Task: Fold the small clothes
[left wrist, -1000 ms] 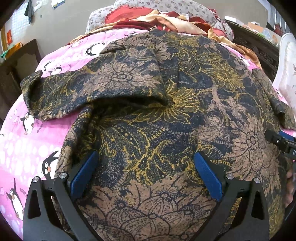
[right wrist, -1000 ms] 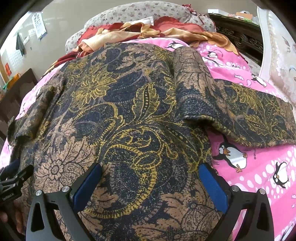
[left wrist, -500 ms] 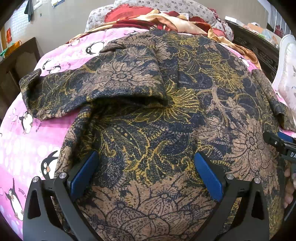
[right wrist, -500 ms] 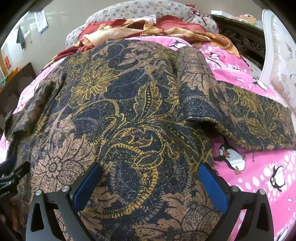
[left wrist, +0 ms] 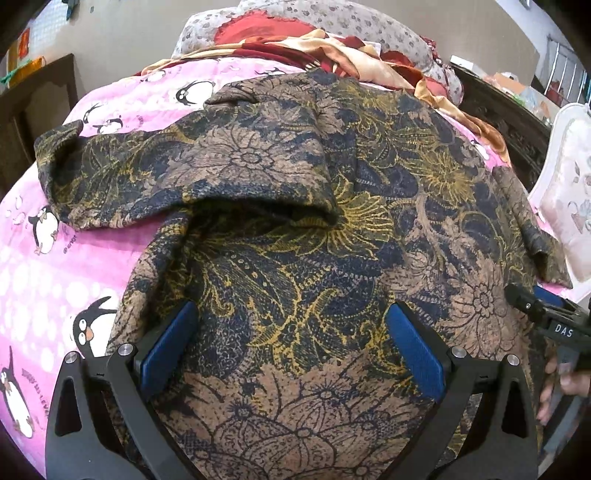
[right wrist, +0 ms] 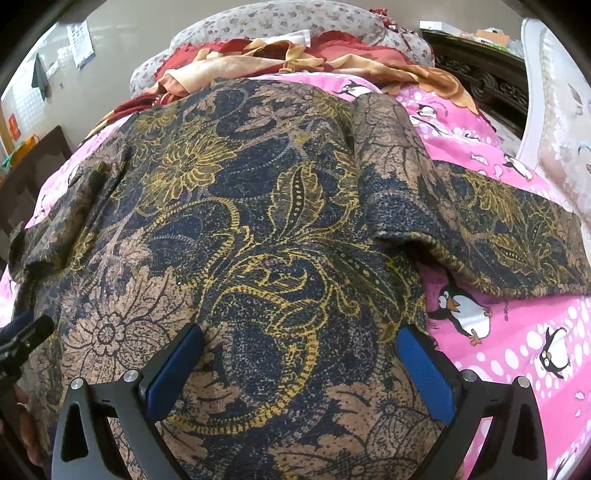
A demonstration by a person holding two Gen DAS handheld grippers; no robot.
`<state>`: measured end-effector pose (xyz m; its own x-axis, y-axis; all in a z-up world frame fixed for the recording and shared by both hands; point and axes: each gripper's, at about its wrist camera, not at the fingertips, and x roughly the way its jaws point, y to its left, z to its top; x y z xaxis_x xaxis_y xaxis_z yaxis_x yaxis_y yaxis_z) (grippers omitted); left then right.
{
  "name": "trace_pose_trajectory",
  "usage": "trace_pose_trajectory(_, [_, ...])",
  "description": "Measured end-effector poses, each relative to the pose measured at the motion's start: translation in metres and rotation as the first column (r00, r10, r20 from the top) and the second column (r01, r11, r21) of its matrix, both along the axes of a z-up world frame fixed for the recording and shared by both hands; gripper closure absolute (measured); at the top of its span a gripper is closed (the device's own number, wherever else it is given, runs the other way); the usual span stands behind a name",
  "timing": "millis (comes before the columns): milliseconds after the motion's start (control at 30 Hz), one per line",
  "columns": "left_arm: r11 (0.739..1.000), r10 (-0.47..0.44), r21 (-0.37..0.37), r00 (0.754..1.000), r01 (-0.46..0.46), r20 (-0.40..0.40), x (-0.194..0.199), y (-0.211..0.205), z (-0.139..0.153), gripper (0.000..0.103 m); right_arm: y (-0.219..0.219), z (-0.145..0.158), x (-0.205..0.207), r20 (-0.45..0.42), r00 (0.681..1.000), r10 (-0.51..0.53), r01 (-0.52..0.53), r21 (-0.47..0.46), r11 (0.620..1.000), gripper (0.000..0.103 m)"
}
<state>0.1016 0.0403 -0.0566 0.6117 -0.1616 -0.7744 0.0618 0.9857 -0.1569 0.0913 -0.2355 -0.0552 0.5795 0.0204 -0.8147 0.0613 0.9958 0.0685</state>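
Observation:
A dark blue, brown and gold floral shirt (left wrist: pixel 295 236) lies spread on a pink penguin blanket (left wrist: pixel 40 280), back up, both sleeves out to the sides. My left gripper (left wrist: pixel 291 343) hovers open over the shirt's lower left part, its blue pads wide apart with cloth showing between them. My right gripper (right wrist: pixel 303 358) stands open over the lower right part of the same shirt (right wrist: pixel 258 229), near the side seam. The left sleeve (left wrist: pixel 122 177) and the right sleeve (right wrist: pixel 509 229) rest on the blanket (right wrist: pixel 517 332). The right gripper's tip (left wrist: pixel 546 321) shows at the left view's right edge.
Crumpled red and cream cloth (right wrist: pixel 295 55) and a floral pillow (right wrist: pixel 277 22) lie at the bed's far end. A dark carved headboard (right wrist: pixel 480 74) and a white padded chair (left wrist: pixel 569 177) stand on the right. Dark wooden furniture (left wrist: pixel 33 107) stands at left. A hand (left wrist: pixel 554 387) holds the right gripper.
Both grippers have shifted slightly over the shirt; the view has tilted a little. Jaws stay wide apart and the shirt has not moved.

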Motion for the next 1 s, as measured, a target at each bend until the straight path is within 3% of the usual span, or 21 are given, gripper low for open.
trace_pose_trajectory(200, [0.993, -0.029, 0.113, 0.999, 0.031, -0.018, 0.000, -0.013, -0.003, 0.000, -0.002, -0.001, 0.001, -0.002, 1.000, 0.004, -0.004, 0.013, 1.000, 0.000])
trace_pose_trajectory(800, [0.996, -0.021, 0.092, 1.000, 0.022, -0.010, -0.001, -0.008, -0.003, 0.000, -0.001, -0.001, 0.000, 0.007, 1.000, 0.002, -0.002, 0.004, 1.000, 0.000])
trace_pose_trajectory(1000, [0.999, -0.007, 0.043, 1.000, 0.006, 0.006, -0.002, -0.002, 0.000, 0.000, 0.000, -0.001, 0.000, 0.008, 1.000, 0.004, -0.004, 0.001, 1.000, 0.000])
